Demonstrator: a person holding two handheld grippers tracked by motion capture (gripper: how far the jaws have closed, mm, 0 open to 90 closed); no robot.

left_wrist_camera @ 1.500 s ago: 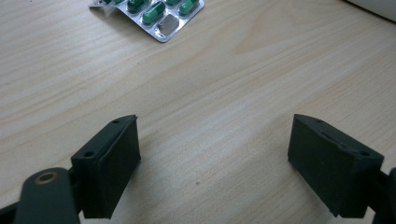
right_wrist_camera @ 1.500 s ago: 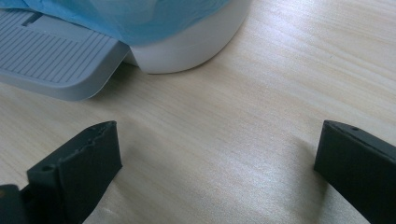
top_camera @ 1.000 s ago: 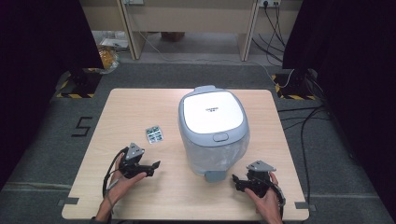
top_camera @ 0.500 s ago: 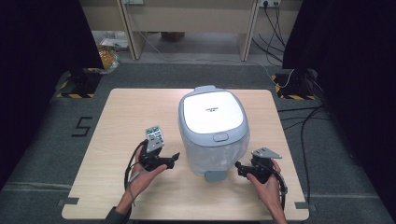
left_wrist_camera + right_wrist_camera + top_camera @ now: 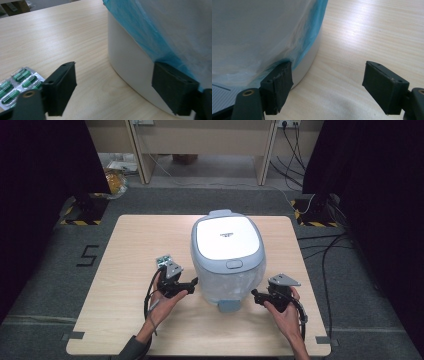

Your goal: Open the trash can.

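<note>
Grippers flank the front of the bin on both sides. On the left gripper [image 5: 192, 282] the black jaws stand spread with only bare table between them, though they have just been closing; in the left gripper view its far jaw sits against the lower wall of the white, rounded plastic waste bin [image 5: 227, 260], right where the edge of the translucent blue bin liner [image 5: 150, 42] hangs down, and whether the pad actually presses there is hard to tell. The right gripper [image 5: 256, 296] has also just been closing, yet in the right gripper view its jaws stand well apart over the light wooden table [image 5: 140, 240], one pad tucked against the bin's base under the liner's blue edge, the other clear on the wood; nothing is clamped between them. The bin stands near the table's middle, lid shut, its grey pedal at the front between the two hands. A silver blister pack of green capsules [image 5: 17, 80] lies flat just beside the left gripper, on the side away from the bin.
</note>
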